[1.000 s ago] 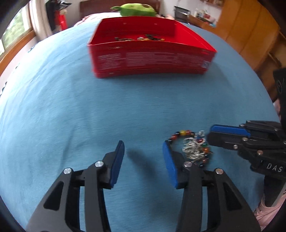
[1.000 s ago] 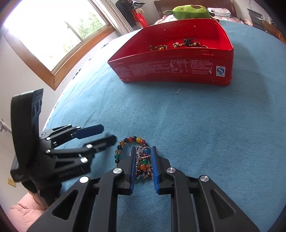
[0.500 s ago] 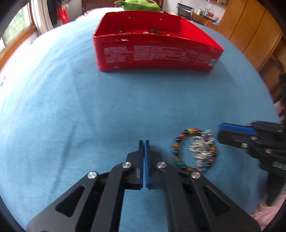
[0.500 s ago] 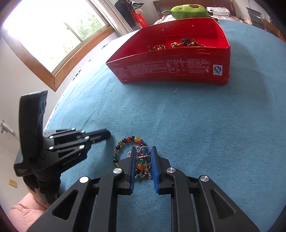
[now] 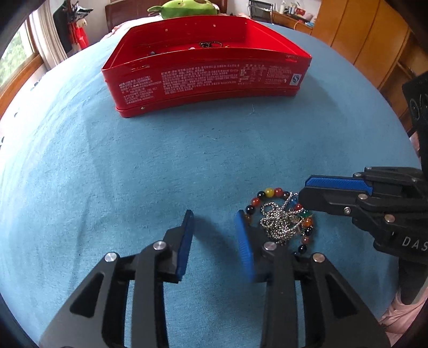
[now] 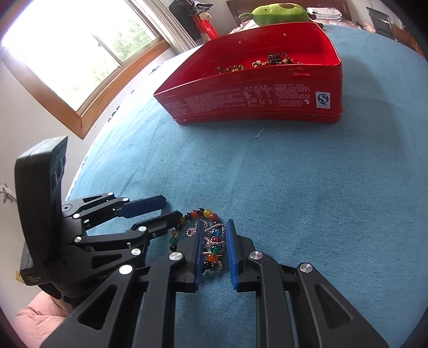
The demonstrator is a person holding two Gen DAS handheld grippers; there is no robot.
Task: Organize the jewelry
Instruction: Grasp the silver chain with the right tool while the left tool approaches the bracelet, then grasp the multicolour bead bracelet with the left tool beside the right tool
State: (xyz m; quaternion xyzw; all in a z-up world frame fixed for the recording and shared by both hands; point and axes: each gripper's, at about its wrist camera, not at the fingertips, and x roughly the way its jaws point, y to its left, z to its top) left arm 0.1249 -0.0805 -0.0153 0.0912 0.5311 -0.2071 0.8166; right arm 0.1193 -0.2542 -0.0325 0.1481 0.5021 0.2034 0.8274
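A bracelet of coloured beads (image 5: 270,193) lies on the blue cloth with a silver chain (image 5: 279,223) heaped inside its ring. My left gripper (image 5: 214,222) is open and empty, its right finger beside the bracelet's left edge. My right gripper (image 6: 213,234) stands narrowly open around the bracelet (image 6: 214,249) and the chain (image 6: 191,230), fingers on either side of the beads. The red tin box (image 5: 203,77) stands farther back with several beaded pieces inside (image 6: 278,59).
The blue cloth (image 5: 133,160) covers a round table. A green plush toy (image 6: 278,13) lies behind the box (image 6: 256,101). A window with a wooden frame (image 6: 80,117) is on the left, wooden cabinets (image 5: 361,37) on the right.
My left gripper was open, shut half a second ago, and now stands open again, closer to the bracelet. The right gripper has stayed around the bracelet and chain.
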